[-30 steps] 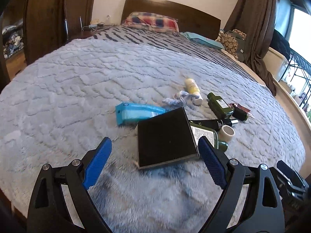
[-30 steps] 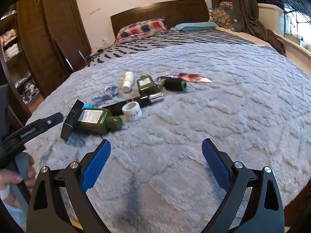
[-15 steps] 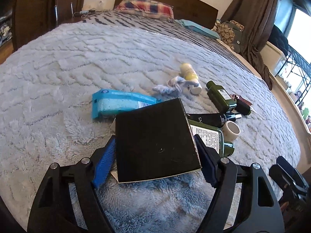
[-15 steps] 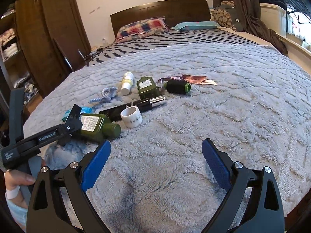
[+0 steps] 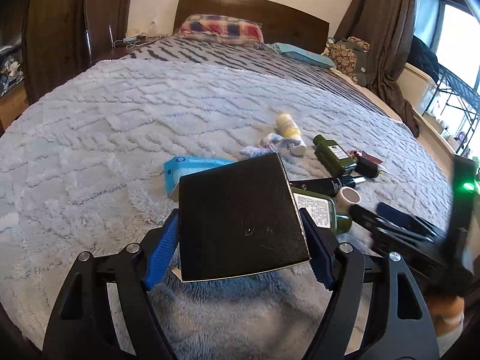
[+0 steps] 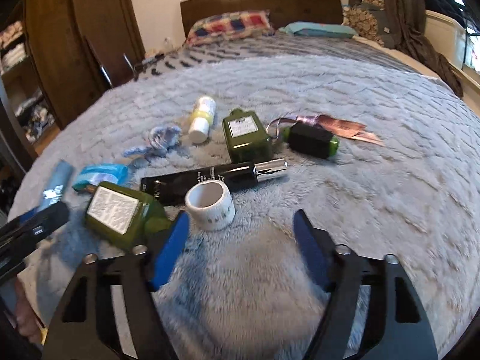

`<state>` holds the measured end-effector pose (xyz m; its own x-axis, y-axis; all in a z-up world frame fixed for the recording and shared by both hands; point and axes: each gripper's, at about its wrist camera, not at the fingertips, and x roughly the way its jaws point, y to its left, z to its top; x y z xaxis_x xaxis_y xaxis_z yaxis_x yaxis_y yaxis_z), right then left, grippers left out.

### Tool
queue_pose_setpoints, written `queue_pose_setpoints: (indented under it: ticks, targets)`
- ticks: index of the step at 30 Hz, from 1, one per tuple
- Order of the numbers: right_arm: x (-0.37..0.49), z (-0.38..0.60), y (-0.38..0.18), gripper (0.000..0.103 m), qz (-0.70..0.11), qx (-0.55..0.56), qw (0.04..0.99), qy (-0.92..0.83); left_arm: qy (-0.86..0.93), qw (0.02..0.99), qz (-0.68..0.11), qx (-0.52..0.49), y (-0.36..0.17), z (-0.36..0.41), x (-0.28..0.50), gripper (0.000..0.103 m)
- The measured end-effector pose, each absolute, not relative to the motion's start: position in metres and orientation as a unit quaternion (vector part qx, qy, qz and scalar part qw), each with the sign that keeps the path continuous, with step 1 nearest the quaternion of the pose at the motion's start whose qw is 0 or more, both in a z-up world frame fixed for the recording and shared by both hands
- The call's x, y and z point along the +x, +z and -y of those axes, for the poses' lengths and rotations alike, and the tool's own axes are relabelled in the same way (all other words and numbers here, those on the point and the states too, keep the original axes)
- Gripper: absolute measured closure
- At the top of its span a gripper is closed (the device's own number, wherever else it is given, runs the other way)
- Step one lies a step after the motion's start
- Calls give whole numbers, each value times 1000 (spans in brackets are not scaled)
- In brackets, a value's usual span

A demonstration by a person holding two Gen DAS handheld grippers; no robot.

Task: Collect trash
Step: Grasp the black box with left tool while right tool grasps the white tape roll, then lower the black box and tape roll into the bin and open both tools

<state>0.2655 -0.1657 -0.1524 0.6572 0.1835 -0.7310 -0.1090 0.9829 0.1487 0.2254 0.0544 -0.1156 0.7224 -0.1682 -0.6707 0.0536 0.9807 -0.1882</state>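
My left gripper is shut on a flat black box, its blue pads against both sides, holding it just above the fluffy grey blanket. My right gripper is open and empty, low over the blanket just in front of a white tape roll. Around the roll lie a large green bottle, a black tube, a square green bottle, a dark green jar, a yellow-white bottle, a blue rag and a blue packet.
The bed has a wooden headboard and a plaid pillow. A wardrobe stands to the left, curtains and a window to the right. A pinkish ribbon tag lies beside the jar.
My left gripper closed on the black box and lifted it slightly. My right gripper moved forward and left toward the tape roll, its fingers narrowing somewhat.
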Motion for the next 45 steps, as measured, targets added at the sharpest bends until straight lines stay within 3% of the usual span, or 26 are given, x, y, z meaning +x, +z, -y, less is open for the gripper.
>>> queue_pose_setpoints:
  ticks: [10,11,14,24,36,45]
  targets:
    - [285,142,-157,34,-426,34,898,107,-69,928,-358,-71,-106,-50,212,31]
    - [286,142,-158,39,-428,36,897,107,-69,928,-358,-71,-106,-50,212,31]
    - [288,144,-160,68,-433,38,896,92,-69,929,-358,-69,-104,-48,209,31]
    - [235,174,-140,69,-401,60,910,93,-84,933,-347,-44,-95,-23,179,31]
    - [101,225,-103,69,-337,92,934,73,-130,930,-342,-37,-94,12,98,30]
    - [42,233,-115,69,-347,79,933,53,-158,915,-371,-20,-121,31,35,30]
